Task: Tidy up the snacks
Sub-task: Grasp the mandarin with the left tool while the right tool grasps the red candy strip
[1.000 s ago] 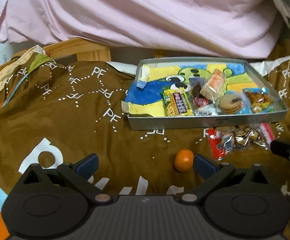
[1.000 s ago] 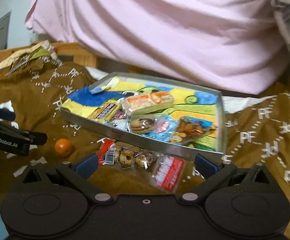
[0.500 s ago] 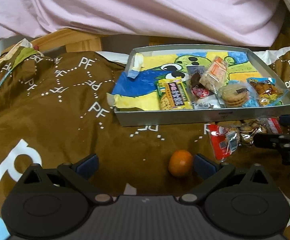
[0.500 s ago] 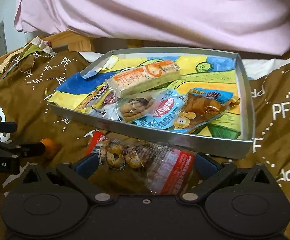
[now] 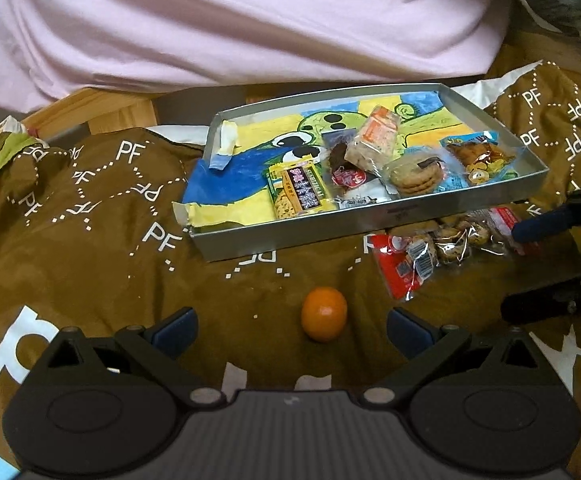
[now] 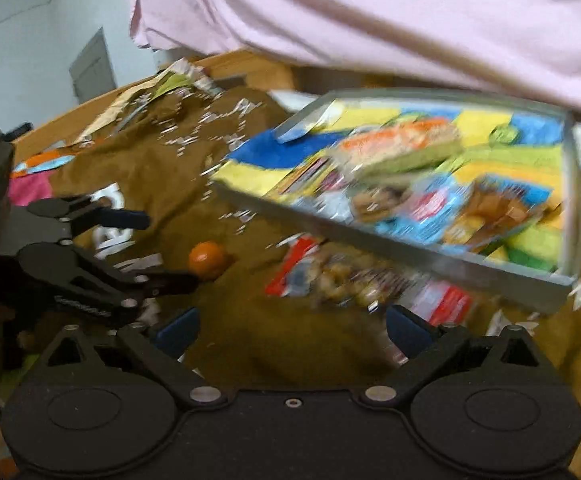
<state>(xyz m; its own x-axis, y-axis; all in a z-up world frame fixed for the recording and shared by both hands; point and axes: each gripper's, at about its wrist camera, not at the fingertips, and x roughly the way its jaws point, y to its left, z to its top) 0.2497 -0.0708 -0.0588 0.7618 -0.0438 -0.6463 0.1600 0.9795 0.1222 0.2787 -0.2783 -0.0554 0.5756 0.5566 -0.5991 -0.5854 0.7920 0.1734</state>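
Orange (image 5: 324, 313) sits between left claw's (image 5: 290, 330) spread fingers.

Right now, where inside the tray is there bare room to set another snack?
The tray is bare on its blue left end, between the left wall and the yellow packet, and along its far edge. Its near right corner is crowded with the cookies and other packets.

— What can't you make out from my right camera?

— It's smeared: the snacks in the tray (image 6: 430, 258) are colour streaks, labels unreadable. The red packet (image 6: 370, 284) is blurred too.

— And the left camera?

— The tray's wall hides the packet's (image 5: 442, 250) top edge, and my right tool (image 5: 530, 268) runs off the frame.
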